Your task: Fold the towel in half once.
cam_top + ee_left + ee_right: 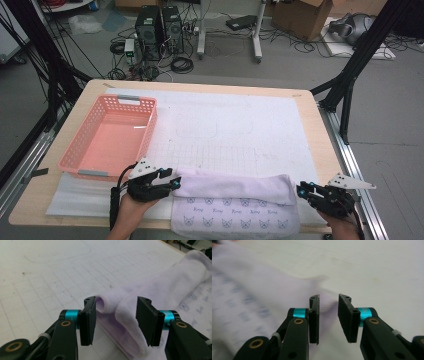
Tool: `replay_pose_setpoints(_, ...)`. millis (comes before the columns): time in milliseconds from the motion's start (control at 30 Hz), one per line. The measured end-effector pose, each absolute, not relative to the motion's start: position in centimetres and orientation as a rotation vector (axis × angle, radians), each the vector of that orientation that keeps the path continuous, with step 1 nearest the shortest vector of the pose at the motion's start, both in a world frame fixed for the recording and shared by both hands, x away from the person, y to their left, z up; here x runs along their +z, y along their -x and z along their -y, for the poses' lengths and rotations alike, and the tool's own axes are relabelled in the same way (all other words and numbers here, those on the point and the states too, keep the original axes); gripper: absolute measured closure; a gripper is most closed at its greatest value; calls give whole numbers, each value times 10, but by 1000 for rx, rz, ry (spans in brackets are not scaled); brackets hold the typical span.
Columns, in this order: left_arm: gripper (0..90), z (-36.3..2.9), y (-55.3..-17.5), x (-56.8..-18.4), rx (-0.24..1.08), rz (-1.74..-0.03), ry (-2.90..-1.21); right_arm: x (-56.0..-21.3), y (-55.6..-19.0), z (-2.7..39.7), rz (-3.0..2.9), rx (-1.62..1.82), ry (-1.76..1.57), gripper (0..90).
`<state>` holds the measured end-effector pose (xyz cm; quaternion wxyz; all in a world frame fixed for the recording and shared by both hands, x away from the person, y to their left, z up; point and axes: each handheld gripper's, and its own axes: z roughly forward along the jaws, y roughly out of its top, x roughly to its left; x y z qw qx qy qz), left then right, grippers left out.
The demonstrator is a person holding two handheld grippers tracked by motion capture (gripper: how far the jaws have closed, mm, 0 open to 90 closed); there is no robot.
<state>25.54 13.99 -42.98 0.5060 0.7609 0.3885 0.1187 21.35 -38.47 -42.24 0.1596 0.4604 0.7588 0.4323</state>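
A pale lilac cloth (235, 201) with a small printed pattern lies folded at the table's near edge, its upper layer rolled back into a long thick fold. My left gripper (175, 181) is at the fold's left end. In the left gripper view the left gripper (116, 301) stands open with the rolled end of the cloth (162, 290) between the jaws, and the pads are not pressing it. My right gripper (303, 190) is at the right end. In the right gripper view the right gripper (329, 298) is open with a raised bit of the cloth (262, 290) between the jaws.
A pink perforated basket (70, 155) with nothing in it stands at the left of the table on a white gridded mat (235, 125). The wooden table edge (322, 130) runs close on the right. Black frame posts, computers and cables stand on the floor beyond.
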Motion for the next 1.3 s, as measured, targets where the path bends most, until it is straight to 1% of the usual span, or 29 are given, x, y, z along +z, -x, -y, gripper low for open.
replay_pose_setpoints(133, 523, -135, -274, -435, 250, -958, -1853, -431, -229, 385, -2159, 1182, -1379, 679)
replay_pose_setpoints(200, 523, -132, -282, -438, 221, -966, -1863, -431, -232, 381, -2171, 1224, -1368, 621)
replay_pose_setpoints(267, 511, -129, -286, -441, 191, -963, -1872, -430, -232, 377, -2186, 1256, -1345, 578)
replay_pose_setpoints(333, 474, -125, -288, -445, 149, -955, -1897, -429, -231, 375, -2204, 1262, -1327, 559)
replay_pose_setpoints(433, 419, -121, -288, -450, 123, -955, -1929, -435, -235, 373, -2236, 1234, -1339, 555)
replay_pose_setpoints(533, 392, -119, -290, -453, 107, -956, -1937, -443, -240, 367, -2291, 1191, -1326, 548)
replay_pose_setpoints(600, 383, -118, -288, -453, 119, -945, -1946, -444, -241, 364, -2306, 1211, -1323, 550)
replay_pose_setpoints(633, 396, -116, -287, -453, 132, -941, -1953, -445, -242, 363, -2313, 1207, -1319, 574)
replay_pose_setpoints(667, 428, -115, -286, -453, 148, -942, -1961, -446, -243, 361, -2340, 1202, -1315, 628)
replay_pose_setpoints(700, 484, -114, -286, -453, 162, -934, -1971, -447, -243, 359, -2354, 1213, -1299, 690)
replay_pose_setpoints(733, 594, -113, -285, -453, 145, -917, -1981, -446, -243, 359, -2373, 1216, -1281, 751)
replay_pose_setpoints(767, 694, -111, -284, -452, 145, -926, -1979, -445, -243, 358, -2381, 1204, -1254, 792)
replay_pose_setpoints(833, 750, -110, -285, -448, 164, -941, -1986, -441, -243, 355, -2374, 1162, -1243, 835)
replay_pose_setpoints(867, 766, -111, -287, -445, 184, -951, -1972, -440, -243, 354, -2350, 1144, -1234, 846)
replay_pose_setpoints(967, 781, -112, -299, -438, 188, -993, -1920, -438, -251, 361, -2279, 1167, -1281, 854)
replay_pose_setpoints(1133, 785, -108, -327, -436, 225, -1066, -1873, -436, -269, 363, -2249, 1130, -1322, 855)
replay_pose_setpoints(1300, 786, -106, -352, -423, 263, -1106, -1860, -427, -294, 364, -2189, 1168, -1363, 855)
